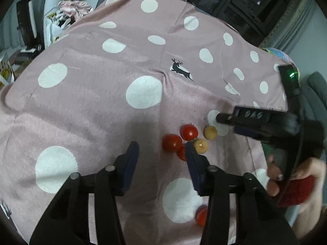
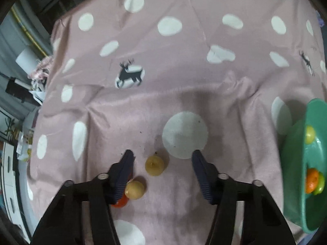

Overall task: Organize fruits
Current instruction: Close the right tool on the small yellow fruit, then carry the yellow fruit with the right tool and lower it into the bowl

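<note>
Small fruits lie on a pink dotted cloth point(image 1: 92, 94). In the left wrist view, three red tomatoes point(image 1: 172, 143) and two tan round fruits point(image 1: 210, 132) cluster by my right finger; another tomato point(image 1: 201, 216) lies nearer. My left gripper point(image 1: 161, 149) is open and empty, just left of the cluster. My right gripper point(image 2: 161, 157) is open and empty above two tan fruits point(image 2: 154, 165); one point(image 2: 134, 189) touches its left finger, with a tomato point(image 2: 120, 203) half hidden beneath. It also shows in the left wrist view point(image 1: 255, 120).
A green bowl point(image 2: 294, 155) at the right edge holds an orange fruit point(image 2: 312, 180) and green ones point(image 2: 309, 134). Cluttered furniture and bags stand beyond the cloth's far left edge point(image 1: 61, 20).
</note>
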Motion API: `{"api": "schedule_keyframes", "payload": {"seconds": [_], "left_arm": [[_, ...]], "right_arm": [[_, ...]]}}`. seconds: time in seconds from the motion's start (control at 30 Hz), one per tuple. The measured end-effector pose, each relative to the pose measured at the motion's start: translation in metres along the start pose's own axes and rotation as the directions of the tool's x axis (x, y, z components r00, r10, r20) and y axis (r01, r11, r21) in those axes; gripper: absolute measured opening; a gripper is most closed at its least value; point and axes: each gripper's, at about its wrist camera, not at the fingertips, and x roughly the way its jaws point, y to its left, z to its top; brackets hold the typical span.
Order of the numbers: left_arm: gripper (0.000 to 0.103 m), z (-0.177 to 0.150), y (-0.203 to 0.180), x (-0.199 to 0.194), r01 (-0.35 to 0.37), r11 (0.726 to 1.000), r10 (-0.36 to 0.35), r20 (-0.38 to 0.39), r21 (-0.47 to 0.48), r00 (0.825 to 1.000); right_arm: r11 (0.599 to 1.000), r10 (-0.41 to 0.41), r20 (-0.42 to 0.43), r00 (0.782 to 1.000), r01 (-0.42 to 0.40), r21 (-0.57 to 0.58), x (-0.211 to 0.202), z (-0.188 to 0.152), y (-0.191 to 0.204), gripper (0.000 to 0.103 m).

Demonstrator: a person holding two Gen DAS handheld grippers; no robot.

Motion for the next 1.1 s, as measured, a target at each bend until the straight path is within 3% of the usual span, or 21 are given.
{"api": "schedule_keyframes", "payload": {"seconds": [0.13,0.2,0.27,0.43,0.57,0.67,0.8,0.87,0.97,1.1], "left_arm": [[0.040,0.001,0.001,0.003,0.037,0.999,-0.037,-0.023,-0.015,0.999],[0.040,0.002,0.001,0.002,0.040,0.999,-0.041,-0.021,-0.017,0.999],[0.040,0.002,0.002,0.002,0.055,0.998,-0.056,-0.022,-0.027,0.998],[0.040,0.010,-0.003,0.003,0.080,0.996,-0.081,-0.026,-0.035,0.996],[0.040,0.009,-0.022,0.010,0.091,0.996,-0.091,-0.053,0.009,0.994],[0.040,0.006,-0.041,0.020,0.077,0.995,-0.072,-0.083,0.060,0.994],[0.040,0.002,-0.073,0.035,0.081,0.984,-0.066,-0.100,0.160,0.993],[0.035,0.001,-0.081,0.050,0.064,0.981,-0.040,-0.134,0.184,0.990],[0.028,0.004,-0.085,0.073,-0.016,0.981,0.052,-0.181,0.194,0.982],[0.028,0.011,-0.087,0.089,-0.038,0.977,0.079,-0.191,0.210,0.978]], "right_arm": [[1.000,0.014,-0.040,0.999,-0.015,-0.002,0.021,0.002,0.005,0.049],[0.998,0.061,-0.052,0.997,-0.062,-0.011,0.028,0.000,0.009,0.037],[0.998,0.054,-0.054,0.997,-0.056,-0.030,0.033,-0.005,0.011,0.027],[0.995,0.082,-0.059,0.995,-0.085,-0.048,0.023,-0.014,0.001,0.027],[0.992,0.123,0.002,0.992,-0.123,-0.014,-0.013,-0.017,-0.018,0.027],[0.988,0.156,0.099,0.983,-0.157,0.007,-0.042,-0.029,-0.039,0.027],[0.987,0.162,0.114,0.980,-0.163,0.001,-0.052,-0.030,-0.054,0.027],[0.975,0.213,0.134,0.968,-0.220,0.042,-0.058,-0.029,-0.068,0.027],[0.949,0.290,0.137,0.947,-0.303,0.085,-0.055,-0.024,-0.080,0.027],[0.944,0.276,0.162,0.947,-0.299,0.142,-0.056,-0.019,-0.101,0.027]]}}
